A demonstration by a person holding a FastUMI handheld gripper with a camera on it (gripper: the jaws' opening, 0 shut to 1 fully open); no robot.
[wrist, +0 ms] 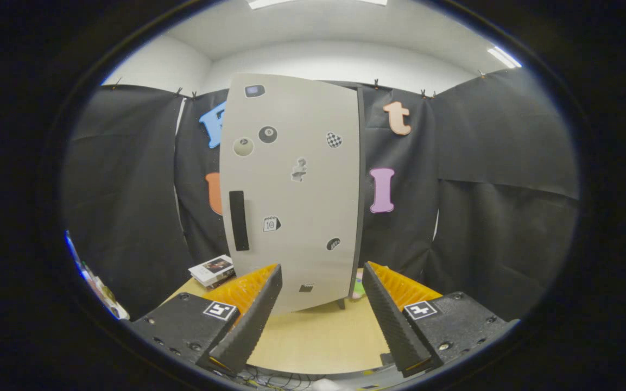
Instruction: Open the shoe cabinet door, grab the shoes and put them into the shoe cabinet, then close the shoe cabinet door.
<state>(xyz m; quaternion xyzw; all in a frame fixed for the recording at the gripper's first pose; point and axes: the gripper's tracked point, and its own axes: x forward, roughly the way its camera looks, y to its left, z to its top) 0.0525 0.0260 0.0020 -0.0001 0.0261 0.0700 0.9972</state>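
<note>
The shoe cabinet [291, 190] stands upright on the counter [318, 336], just beyond the tongs [321, 288], and its door [313, 217] lies flat and shut, with the dark handle [238, 220] near its left edge. I see no shoes here. A shut door fits both stages: shoes waiting somewhere outside, or shoes already inside; I cannot tell which. In front of the cabinet the counter gives bare room, and the door needs this room to swing. A small box [212, 270] lies left of the cabinet's foot. The tongs are wide apart and hold nothing.
</note>
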